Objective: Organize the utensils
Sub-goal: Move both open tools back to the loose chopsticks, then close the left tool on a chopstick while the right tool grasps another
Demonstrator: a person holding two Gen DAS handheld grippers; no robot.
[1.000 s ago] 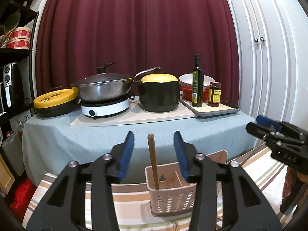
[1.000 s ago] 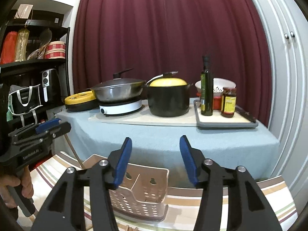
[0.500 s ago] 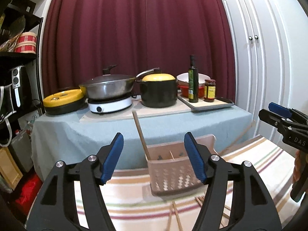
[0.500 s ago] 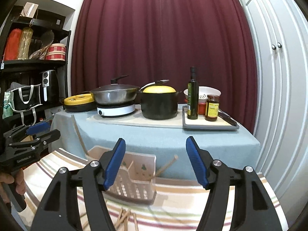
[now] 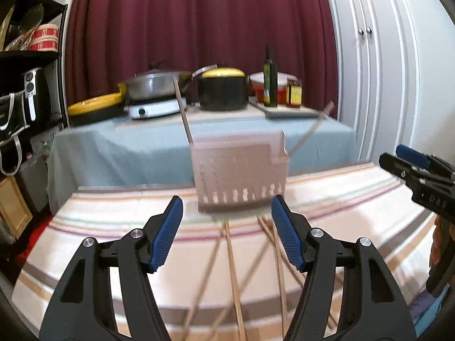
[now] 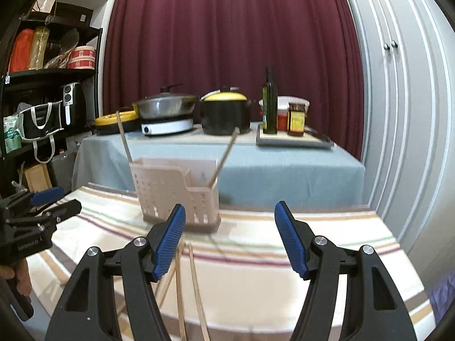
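Nearest, left gripper (image 5: 224, 233) and right gripper (image 6: 230, 237), jaws spread wide, gripping nothing, above loose chopsticks (image 6: 196, 284) strewn across a striped tablecloth (image 6: 327, 227). Beyond, at the cloth's far edge, a perforated pink utensil basket (image 6: 170, 193), two chopsticks (image 6: 224, 155) leaning from its compartments. Open cloth to its right. Farther, pots (image 6: 226, 113), an oil bottle (image 6: 270, 102) and a jar (image 6: 295, 119), labels unreadable, before a maroon curtain (image 6: 227, 28).

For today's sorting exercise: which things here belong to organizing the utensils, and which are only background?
Job: holder basket; chopsticks standing in it; loose chopsticks on the striped cloth.

Background: wok; black pot; oil bottle; jar.
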